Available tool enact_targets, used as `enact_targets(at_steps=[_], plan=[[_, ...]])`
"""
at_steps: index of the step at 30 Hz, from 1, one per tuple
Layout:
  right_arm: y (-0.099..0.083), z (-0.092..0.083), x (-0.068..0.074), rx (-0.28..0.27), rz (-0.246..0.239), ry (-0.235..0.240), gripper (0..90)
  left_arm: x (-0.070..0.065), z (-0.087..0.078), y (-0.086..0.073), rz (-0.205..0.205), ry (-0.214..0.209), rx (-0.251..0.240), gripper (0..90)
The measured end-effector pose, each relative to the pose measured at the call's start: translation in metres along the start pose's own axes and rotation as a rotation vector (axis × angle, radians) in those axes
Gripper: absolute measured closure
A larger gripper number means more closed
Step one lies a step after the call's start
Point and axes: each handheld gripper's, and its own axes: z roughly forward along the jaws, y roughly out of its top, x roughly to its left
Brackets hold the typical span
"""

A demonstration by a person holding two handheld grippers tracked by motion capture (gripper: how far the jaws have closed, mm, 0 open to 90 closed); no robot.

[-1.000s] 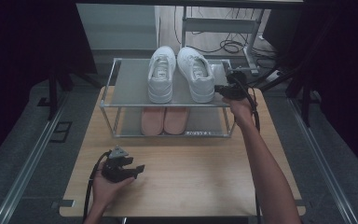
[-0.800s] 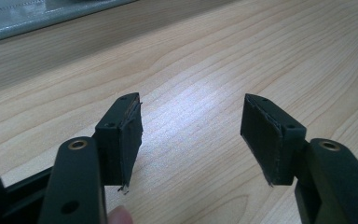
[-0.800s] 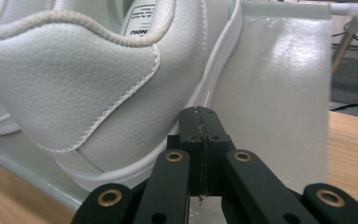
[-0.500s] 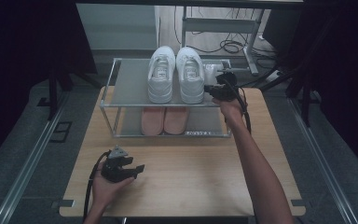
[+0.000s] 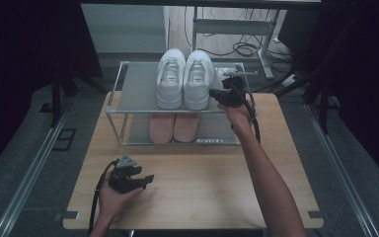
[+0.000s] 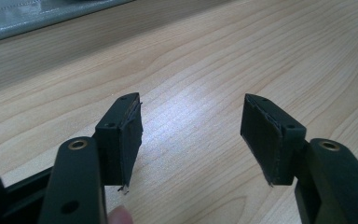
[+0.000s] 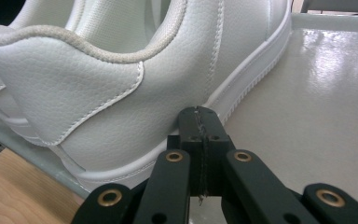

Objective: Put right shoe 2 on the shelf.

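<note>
Two white sneakers stand side by side on the top shelf of a metal rack [image 5: 133, 86], toes pointing away. My right gripper [image 5: 213, 92] [image 7: 199, 114] is shut with nothing between its jaws, and its tips touch the outer side of the right sneaker [image 5: 199, 79] [image 7: 121, 84] near the heel. The left sneaker [image 5: 170, 79] stands against the right one. Low at the front left of the wooden table [image 5: 202, 187] rests my left gripper [image 5: 148, 178] [image 6: 191, 135], open, with only bare wood between its pads.
A pair of pink shoes [image 5: 173, 127] lies on the rack's lower shelf. The rack stands at the table's far edge. Cables and a metal stand [image 5: 242, 47] lie on the floor behind. Rails run along both sides of the table.
My right gripper has pushed the right sneaker leftward across the shelf until it sits against the left one. The left gripper has stayed still.
</note>
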Motion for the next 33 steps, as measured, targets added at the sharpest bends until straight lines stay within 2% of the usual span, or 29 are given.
enact_targets(at_steps=[4,9,20,33], plan=[[0.000,0.003,0.006,-0.002,-0.008,-0.009,89.4,-0.001,0.000,0.000,-0.014,0.002,-0.002,39.1],[-0.001,0.003,0.004,-0.008,0.001,-0.010,89.4,-0.001,0.000,0.000,-0.010,0.000,0.000,39.2],[-0.003,0.002,-0.003,0.006,0.001,0.027,89.1,0.000,-0.001,0.001,-0.028,-0.008,-0.010,39.2],[-0.008,-0.013,-0.011,-0.031,-0.023,0.060,87.1,0.002,-0.003,0.002,-0.028,0.003,-0.020,39.3]])
